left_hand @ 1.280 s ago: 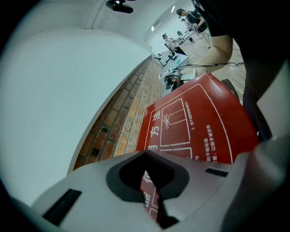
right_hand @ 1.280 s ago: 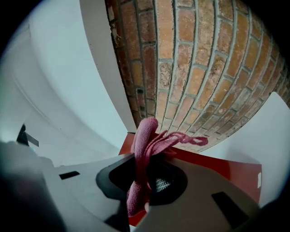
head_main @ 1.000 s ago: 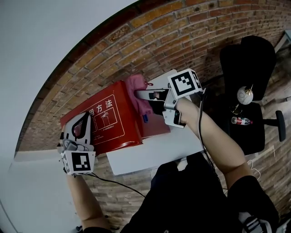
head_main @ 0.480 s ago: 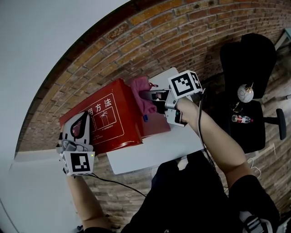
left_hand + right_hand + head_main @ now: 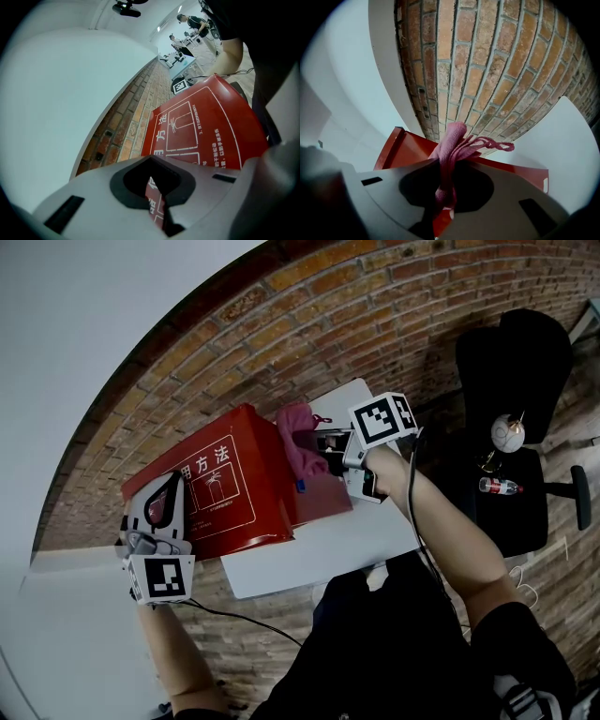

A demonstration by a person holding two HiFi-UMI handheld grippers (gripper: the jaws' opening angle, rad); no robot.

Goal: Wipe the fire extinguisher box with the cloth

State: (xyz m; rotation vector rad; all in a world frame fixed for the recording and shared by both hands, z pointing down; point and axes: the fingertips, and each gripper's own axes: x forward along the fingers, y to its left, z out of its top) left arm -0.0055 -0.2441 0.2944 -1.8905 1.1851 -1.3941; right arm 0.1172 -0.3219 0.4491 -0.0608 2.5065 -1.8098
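Chair blocks the right; brickwork beyond box seems open.

Red-brown brick wall across the upper middle of the head view, edged at upper left by plain white wall. At right, black office chair, with a plastic bottle and a round white object on its seat. Centre low, white tabletop. In the left gripper view, upper right, far-off brightly lit room with desks.
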